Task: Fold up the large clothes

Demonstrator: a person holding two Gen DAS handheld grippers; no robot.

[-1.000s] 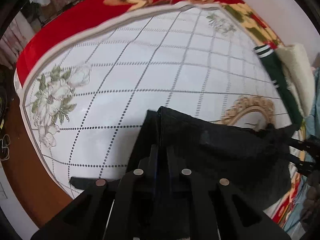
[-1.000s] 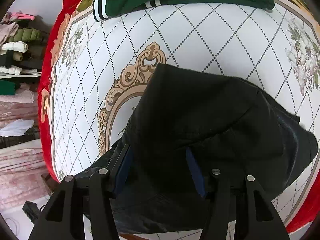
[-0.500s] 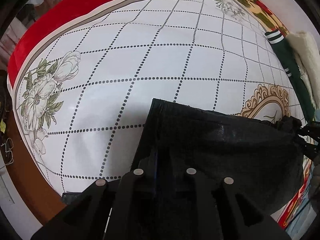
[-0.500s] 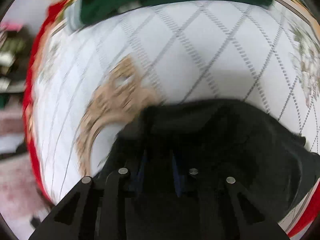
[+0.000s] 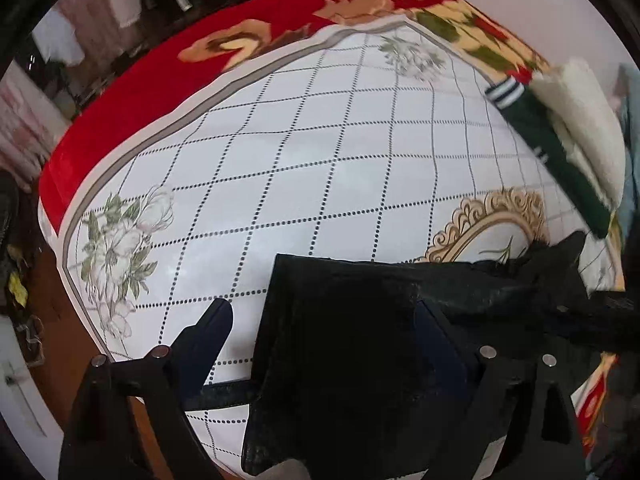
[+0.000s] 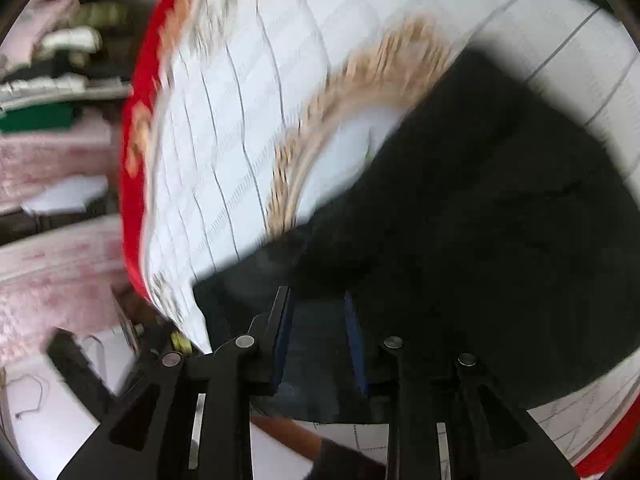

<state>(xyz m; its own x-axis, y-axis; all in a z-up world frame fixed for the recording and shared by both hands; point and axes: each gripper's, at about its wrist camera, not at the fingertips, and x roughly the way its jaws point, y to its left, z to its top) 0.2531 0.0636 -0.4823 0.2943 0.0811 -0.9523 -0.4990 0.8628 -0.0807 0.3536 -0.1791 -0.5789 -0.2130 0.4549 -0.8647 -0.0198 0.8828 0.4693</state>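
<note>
1. Black garment (image 5: 352,344), folded into a thick pad, is seen lying at the near edge of the bed (image 5: 320,168), on the white quilted cover beside the gold oval medallion (image 5: 496,224).
2. Its handling is judged as soft and limp, fairly light, with a slight sheen that may let the layers slide; hold is best taken at a folded edge or corner through all layers.
3. In the left wrist view its long axis is seen running along the near edge, from the straight left fold toward the crumpled right end.
4. The left hand-held gripper (image 5: 320,344) is released: its jaws have just been opening and stand wide, with the left edge of the garment between them, unpressed.
5. The right hand-held gripper (image 6: 316,320) is narrowed over dark cloth; the view is blurred, so whether cloth is pinched cannot be told.
6. A green garment (image 5: 560,160) and a cream one (image 5: 580,120) are seen at the far right edge.
</note>
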